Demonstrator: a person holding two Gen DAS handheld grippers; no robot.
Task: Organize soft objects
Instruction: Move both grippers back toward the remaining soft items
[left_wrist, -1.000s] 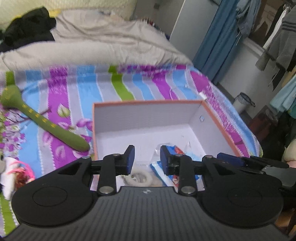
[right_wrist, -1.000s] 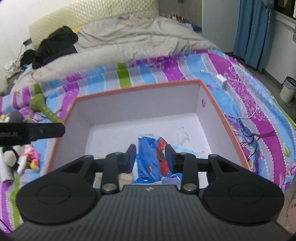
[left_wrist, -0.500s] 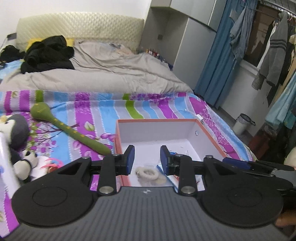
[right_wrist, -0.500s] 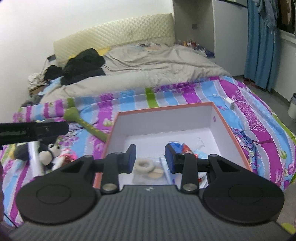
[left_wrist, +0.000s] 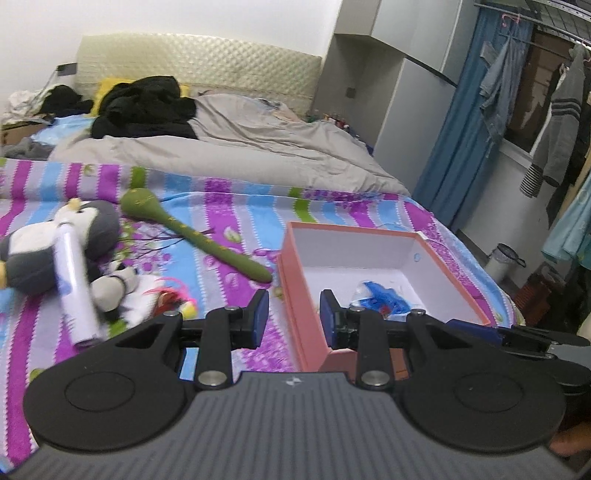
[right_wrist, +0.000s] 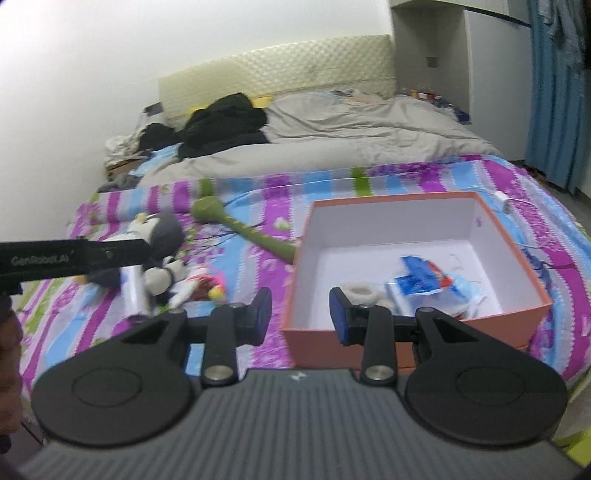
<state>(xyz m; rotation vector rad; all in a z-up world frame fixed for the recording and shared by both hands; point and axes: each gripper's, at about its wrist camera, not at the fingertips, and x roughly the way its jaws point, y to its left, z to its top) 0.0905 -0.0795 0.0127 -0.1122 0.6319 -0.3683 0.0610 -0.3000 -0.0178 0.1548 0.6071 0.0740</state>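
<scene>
- On the striped bedspread (left_wrist: 229, 192), to the left of the orange box (right_wrist: 402, 332), lie the soft things not yet put away: a grey-and-white plush penguin (left_wrist: 44, 251), a long green plush stick (left_wrist: 199, 236) and a white tube (left_wrist: 75, 291) resting across the penguin.
- The box is open at the top and already has some blue packets (right_wrist: 421, 277) and a pale fuzzy ring (right_wrist: 360, 291) on its floor.
- The left gripper (left_wrist: 291, 314) hangs over the near left wall of the box, jaws partly open with nothing between them.
- The right gripper (right_wrist: 299, 314) sits in much the same spot over the near left corner of the box, also partly open and empty.
- The green stick runs on a slant, its round head far and left, its thin tail near and right, ending just beside the box's left wall.
- From both grippers the toys lie left and a little farther away; the left one is nearer, its arm showing at the left edge of the right camera's view above the penguin.
- My guess is the left gripper takes the next toy, and for the stick the jaws should close across the shaft, not along it.
</scene>
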